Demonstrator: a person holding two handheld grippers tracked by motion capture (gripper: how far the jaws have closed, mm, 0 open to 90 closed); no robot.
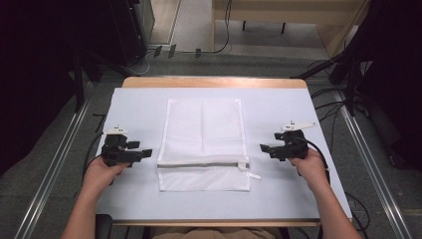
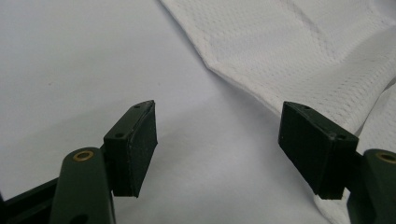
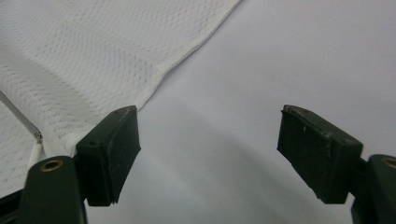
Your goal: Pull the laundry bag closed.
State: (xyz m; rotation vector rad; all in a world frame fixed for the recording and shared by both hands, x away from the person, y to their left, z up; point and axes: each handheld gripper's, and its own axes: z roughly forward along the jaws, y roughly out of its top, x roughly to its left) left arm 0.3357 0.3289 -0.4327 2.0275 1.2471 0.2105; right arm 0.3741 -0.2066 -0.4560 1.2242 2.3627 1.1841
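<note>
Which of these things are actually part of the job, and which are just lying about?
Likely part of the job:
- white mesh bag with its zip
- left hand-held gripper, open
- right hand-held gripper, open

Just there:
- table cover
- floor cables

No writing to be read anywhere here.

From where I stand, the white mesh bag (image 1: 203, 144) carries no label or print that can be made out, its zip pull is too small to tell, and the pale sheet covering the table (image 1: 278, 189) is plain; the black jaws in both gripper views bear no marks or numbers either.
</note>
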